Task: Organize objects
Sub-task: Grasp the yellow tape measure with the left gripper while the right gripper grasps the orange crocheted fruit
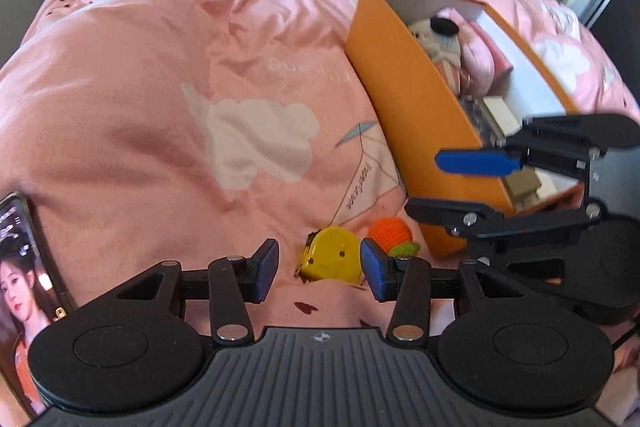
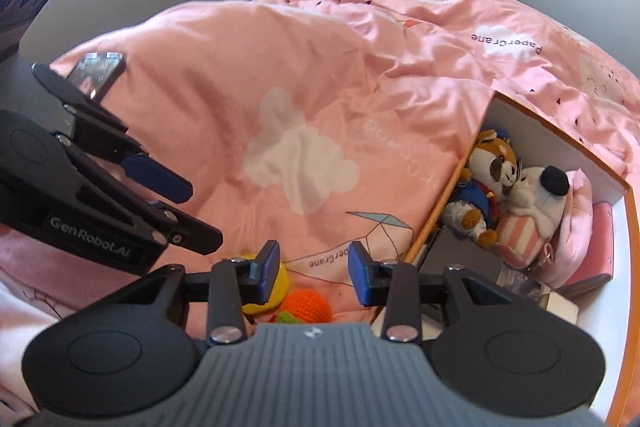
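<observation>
Both grippers hang spread and empty over the pink duvet [image 1: 120,107]. The yellow tape measure [image 1: 330,255] lies between the left gripper [image 1: 320,269] fingers, touching the crocheted orange [image 1: 390,235]; the right gripper [image 2: 314,275] hovers beside the orange box [image 1: 400,87].

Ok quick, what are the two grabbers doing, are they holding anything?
Left gripper: open, holding nothing, hovering over the yellow tape measure.
Right gripper: open, holding nothing, above the orange knitted toy.
</observation>
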